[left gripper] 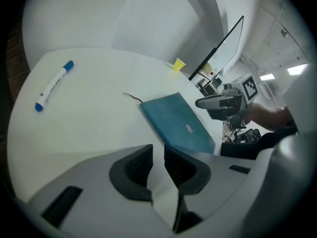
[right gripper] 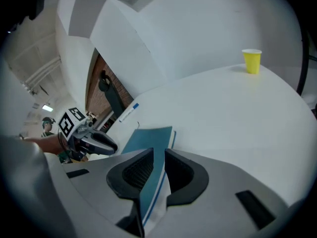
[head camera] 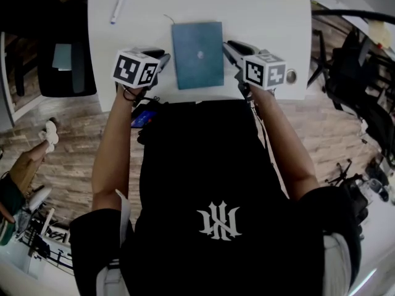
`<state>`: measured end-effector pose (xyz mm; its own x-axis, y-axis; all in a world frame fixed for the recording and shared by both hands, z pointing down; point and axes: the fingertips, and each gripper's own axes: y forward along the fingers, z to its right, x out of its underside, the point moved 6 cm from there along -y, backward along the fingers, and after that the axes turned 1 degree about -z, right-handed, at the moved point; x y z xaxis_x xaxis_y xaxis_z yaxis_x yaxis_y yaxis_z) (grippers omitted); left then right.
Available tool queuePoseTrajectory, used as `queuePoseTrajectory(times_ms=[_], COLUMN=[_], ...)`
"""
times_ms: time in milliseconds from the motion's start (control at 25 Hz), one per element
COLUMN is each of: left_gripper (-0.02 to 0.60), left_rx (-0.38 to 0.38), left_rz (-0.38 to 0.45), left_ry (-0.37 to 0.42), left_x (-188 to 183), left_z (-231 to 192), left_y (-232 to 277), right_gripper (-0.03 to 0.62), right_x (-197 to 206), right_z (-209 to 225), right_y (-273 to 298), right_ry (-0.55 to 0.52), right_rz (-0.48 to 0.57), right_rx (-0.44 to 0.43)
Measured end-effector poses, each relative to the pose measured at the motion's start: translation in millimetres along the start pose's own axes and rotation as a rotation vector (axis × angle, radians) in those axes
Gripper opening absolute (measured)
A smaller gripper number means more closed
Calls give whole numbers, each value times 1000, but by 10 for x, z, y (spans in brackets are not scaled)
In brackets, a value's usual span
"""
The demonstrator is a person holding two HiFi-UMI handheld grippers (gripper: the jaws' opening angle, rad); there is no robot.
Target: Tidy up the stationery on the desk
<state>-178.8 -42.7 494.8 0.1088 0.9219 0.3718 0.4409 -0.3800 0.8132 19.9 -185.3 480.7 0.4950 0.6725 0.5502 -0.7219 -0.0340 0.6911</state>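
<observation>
- Head view shows a white desk [head camera: 259, 11] with a teal notebook [head camera: 197, 54] lying closed near its front edge, straight ahead of the person.
- A hand-held gripper sits on either side of the notebook: the left hand-held gripper [head camera: 162, 57] just beside its left edge, the right hand-held gripper [head camera: 229, 45] at its right edge.
- Right gripper view has the notebook's edge running between the two dark pads, teal cover and white page block both showing in the gap. The jaws are closed onto it, standing only as far apart as the book is thick.
- Left gripper view shows its jaws a narrow slit apart with only bare desk visible through the gap. They hold nothing, and the notebook's near corner lies just past the right-hand jaw.
- A blue-capped white marker [head camera: 120, 3] lies on the far left of the desk, well apart from the notebook and both grippers.
- A thin dark thread [left gripper: 131, 97] trails from the notebook's far left corner.
- A yellow cup [right gripper: 252, 61] stands upright near the desk's far edge.
</observation>
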Motion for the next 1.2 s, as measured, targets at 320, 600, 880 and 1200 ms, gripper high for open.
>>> queuePoseTrajectory(times_ms=[320, 600, 880, 1200], left_gripper=[74, 74, 74, 95], left_rx=[-147, -275, -369, -409], left_rz=[128, 156, 172, 120], left_ry=[-1, 39, 49, 57], left_x=[-449, -839, -1072, -1026], left_z=[-644, -1213, -1614, -1788], left_y=[-579, -825, -995, -961], right_gripper=[88, 87, 87, 87], right_x=[-812, -1054, -1012, -999], right_z=[-334, -550, -528, -445], right_y=[-84, -26, 146, 282], right_ry=[-194, -325, -283, -248], right_rz=[180, 182, 131, 93], right_rx=[-155, -192, -214, -218])
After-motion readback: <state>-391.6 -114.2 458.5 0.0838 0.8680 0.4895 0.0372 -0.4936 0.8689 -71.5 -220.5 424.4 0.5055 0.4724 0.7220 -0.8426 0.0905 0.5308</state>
